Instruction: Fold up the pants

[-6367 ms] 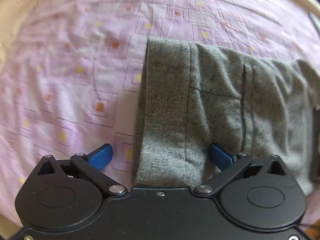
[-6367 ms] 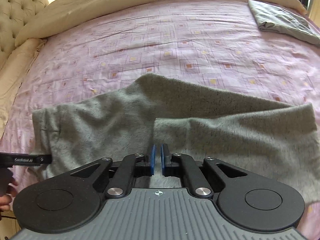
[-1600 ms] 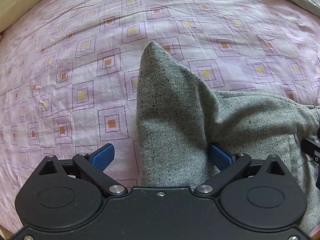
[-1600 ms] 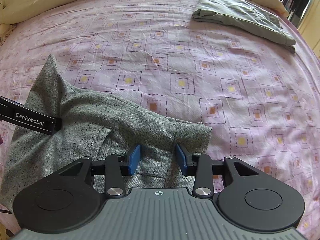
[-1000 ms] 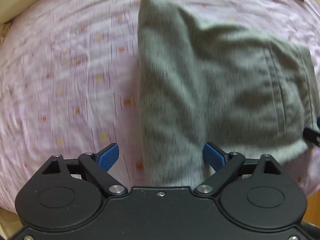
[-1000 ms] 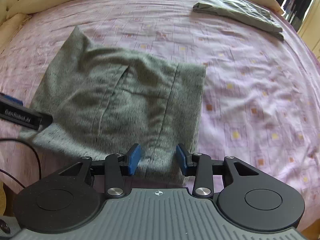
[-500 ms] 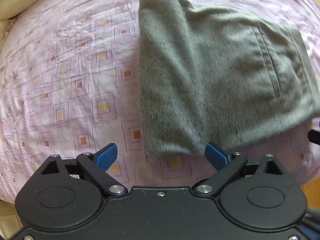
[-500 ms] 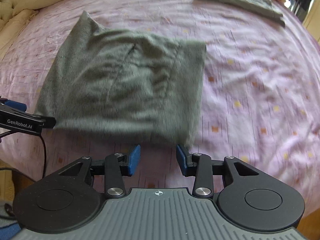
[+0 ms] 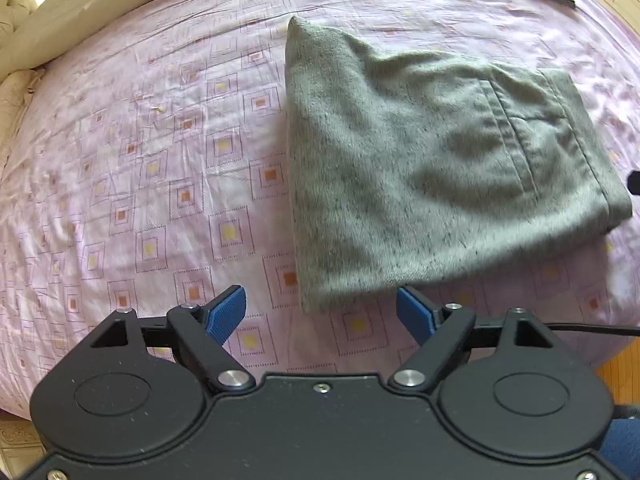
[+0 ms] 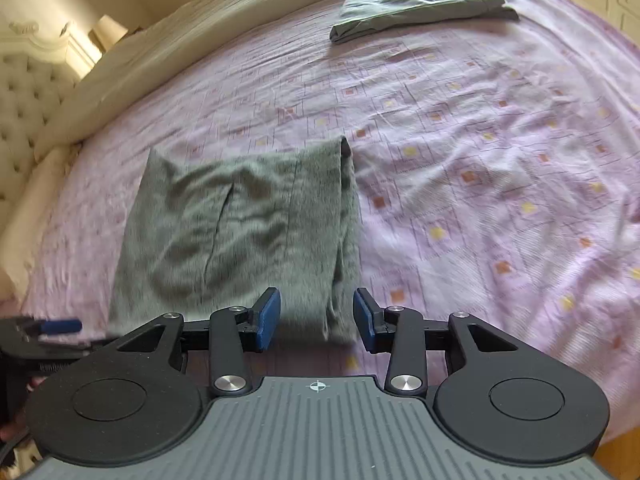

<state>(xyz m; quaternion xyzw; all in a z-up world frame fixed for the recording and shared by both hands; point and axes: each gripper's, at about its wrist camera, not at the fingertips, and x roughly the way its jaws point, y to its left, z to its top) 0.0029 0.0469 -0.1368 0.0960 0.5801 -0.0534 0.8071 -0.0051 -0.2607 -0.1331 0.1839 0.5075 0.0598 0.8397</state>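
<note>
Grey pants [image 9: 432, 168] lie folded into a compact bundle near the front edge of the bed, both grippers free of them.

The bundle rests flat on the purple patterned sheet [image 9: 160, 184], its pocket seam facing up and its stacked layers showing along the right edge in the right wrist view. The left gripper [image 9: 320, 312] hangs just in front of the near left corner, its blue pads spread wide and holding nothing; the right gripper [image 10: 316, 316] sits at the near right corner, its pads also apart, not touching the cloth. The folding looks finished, so any next move is probably only smoothing or squaring the bundle. Far across the bed lies another folded garment [image 10: 420, 4], with a cream duvet [image 10: 180, 40] beyond.
</note>
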